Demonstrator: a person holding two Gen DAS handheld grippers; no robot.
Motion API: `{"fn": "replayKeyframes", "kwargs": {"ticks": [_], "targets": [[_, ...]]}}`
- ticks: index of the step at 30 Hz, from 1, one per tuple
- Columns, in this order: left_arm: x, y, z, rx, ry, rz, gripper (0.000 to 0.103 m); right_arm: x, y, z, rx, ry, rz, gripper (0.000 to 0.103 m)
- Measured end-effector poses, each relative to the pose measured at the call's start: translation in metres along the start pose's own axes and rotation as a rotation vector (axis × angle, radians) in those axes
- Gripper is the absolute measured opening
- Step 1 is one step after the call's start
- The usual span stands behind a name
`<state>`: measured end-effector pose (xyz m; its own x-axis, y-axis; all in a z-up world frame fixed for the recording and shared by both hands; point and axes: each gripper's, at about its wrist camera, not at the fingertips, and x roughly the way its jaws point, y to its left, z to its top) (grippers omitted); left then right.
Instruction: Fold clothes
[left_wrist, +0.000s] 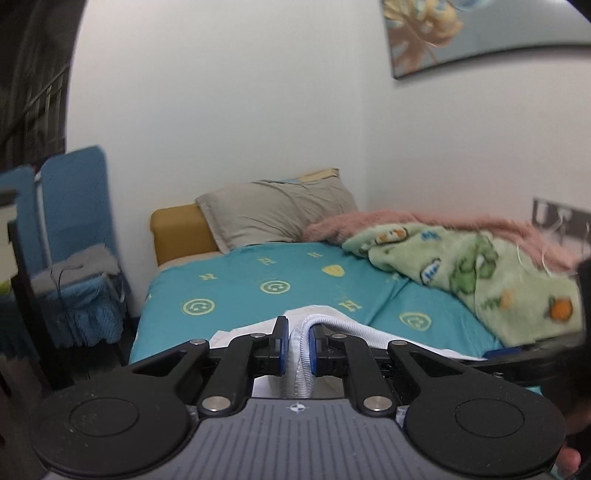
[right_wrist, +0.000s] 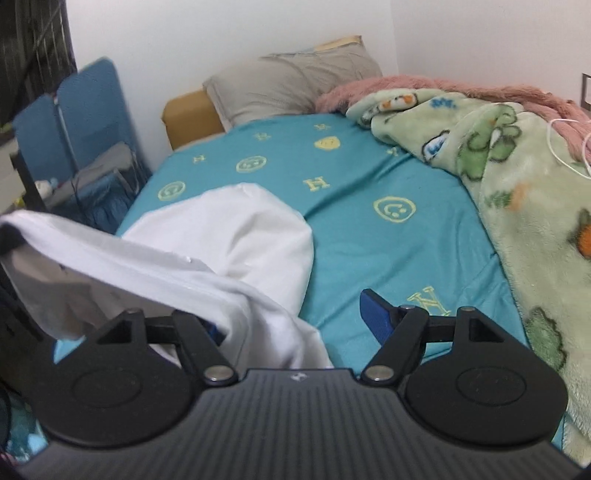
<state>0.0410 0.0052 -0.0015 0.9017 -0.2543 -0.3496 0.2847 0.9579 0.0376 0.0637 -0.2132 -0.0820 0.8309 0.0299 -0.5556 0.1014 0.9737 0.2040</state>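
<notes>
The left gripper (left_wrist: 296, 343) is pinched tight on a ribbed edge of the white garment (left_wrist: 343, 325), lifting it off the bed (left_wrist: 295, 266). The right gripper (right_wrist: 291, 314) stands wide open, its left finger buried under the cloth and holding nothing. The garment's free part (right_wrist: 236, 229) lies on the teal sheet (right_wrist: 369, 240), beside a green blanket (right_wrist: 517, 192) and below a grey pillow (right_wrist: 291, 81).

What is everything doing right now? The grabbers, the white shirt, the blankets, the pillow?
Left gripper: shut on the shirt's ribbed edge.
Right gripper: open, shirt draped over one finger.
Shirt: white, bunched, partly lifted off the bed.
Sheet: teal, spread flat.
Green blanket: rumpled.
Pink blanket: crumpled behind it.
Pillow: propped at the headboard.
</notes>
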Motion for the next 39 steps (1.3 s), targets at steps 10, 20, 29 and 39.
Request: {"fn": "replayKeyframes", "kwargs": {"ticks": [10, 20, 29, 39], "targets": [[0.016, 0.026, -0.007, -0.072, 0.117, -0.006, 0.026, -0.019, 0.000, 0.017, 0.012, -0.139, 0.077, 0.073], [0.043, -0.027, -0.040, 0.243, 0.148, 0.011, 0.043, -0.022, 0.001, 0.020, 0.045, -0.163, 0.149, 0.073], [0.051, -0.064, -0.061, 0.394, 0.044, 0.169, 0.045, -0.029, 0.002, 0.021, 0.054, -0.205, 0.162, 0.073], [0.006, -0.064, -0.048, 0.376, -0.052, 0.271, 0.060, -0.023, -0.022, 0.025, 0.146, -0.241, -0.018, 0.073]]}}
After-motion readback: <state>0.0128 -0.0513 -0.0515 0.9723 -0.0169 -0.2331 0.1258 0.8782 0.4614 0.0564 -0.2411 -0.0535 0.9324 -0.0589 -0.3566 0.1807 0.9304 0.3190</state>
